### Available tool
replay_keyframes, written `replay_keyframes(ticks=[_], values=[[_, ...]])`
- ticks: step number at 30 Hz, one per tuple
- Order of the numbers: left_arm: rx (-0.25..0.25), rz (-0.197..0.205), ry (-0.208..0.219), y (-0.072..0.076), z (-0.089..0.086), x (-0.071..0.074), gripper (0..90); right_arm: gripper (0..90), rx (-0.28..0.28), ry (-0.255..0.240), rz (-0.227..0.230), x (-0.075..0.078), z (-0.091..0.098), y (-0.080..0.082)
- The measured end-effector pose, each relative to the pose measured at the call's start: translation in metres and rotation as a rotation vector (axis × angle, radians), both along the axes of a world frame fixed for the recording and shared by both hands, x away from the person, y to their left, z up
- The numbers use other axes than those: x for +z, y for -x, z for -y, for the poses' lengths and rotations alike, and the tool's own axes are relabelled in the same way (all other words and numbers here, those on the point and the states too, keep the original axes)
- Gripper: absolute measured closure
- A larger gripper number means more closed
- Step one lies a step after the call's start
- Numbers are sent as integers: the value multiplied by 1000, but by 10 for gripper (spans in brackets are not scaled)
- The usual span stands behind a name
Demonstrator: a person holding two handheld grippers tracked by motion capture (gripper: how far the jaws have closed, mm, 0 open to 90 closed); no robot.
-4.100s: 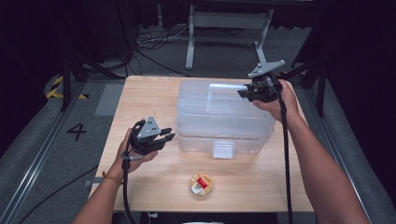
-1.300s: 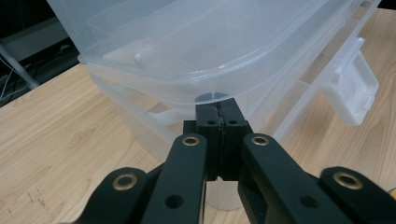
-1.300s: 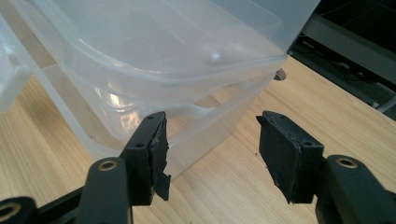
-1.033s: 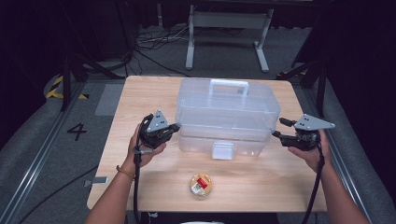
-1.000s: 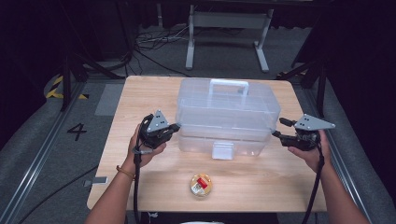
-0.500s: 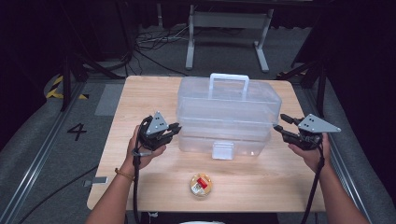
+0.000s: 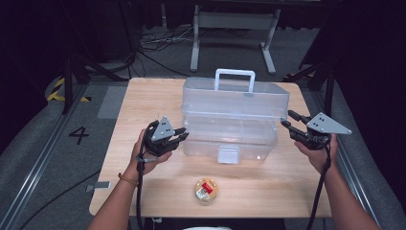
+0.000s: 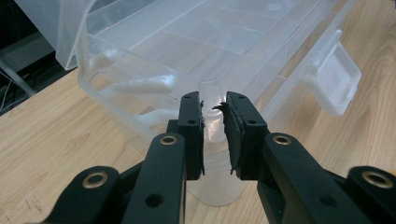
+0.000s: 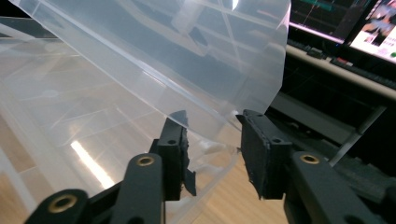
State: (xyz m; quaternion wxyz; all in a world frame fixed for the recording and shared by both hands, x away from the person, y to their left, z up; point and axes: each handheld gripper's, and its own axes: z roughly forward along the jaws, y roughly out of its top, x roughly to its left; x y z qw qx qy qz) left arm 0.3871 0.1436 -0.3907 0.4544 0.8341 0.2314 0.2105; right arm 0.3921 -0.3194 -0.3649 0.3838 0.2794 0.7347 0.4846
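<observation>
Clear plastic box with its lid partly raised, a hand-held gripper at each end.

Nearest on the counter lies a small round container with red inside. Behind it, mid-counter, stands the clear box. The left hand-held gripper sits at the box's left end, its jaws having just been opening, a narrow gap around a rib of the box wall. The right hand-held gripper has been closing; its jaws straddle the lid edge without pressing. The white handle stands upright farthest back.
</observation>
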Motion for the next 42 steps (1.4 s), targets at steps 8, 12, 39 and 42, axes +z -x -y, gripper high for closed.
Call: replay_keyframes(ticks=[8, 12, 39, 42], values=[[-39, 12, -20, 2, 2, 0, 790, 688, -35, -47, 18, 7, -7, -8], [-71, 16, -60, 2, 12, -3, 769, 693, -67, -52, 30, 11, -10, -11], [-195, -38, -228, -12, 63, -14, 634, 759, -196, -80, 67, 27, -22, -27], [-204, -41, -220, -14, 69, -15, 636, 771, -226, -73, 76, 28, -26, -27]])
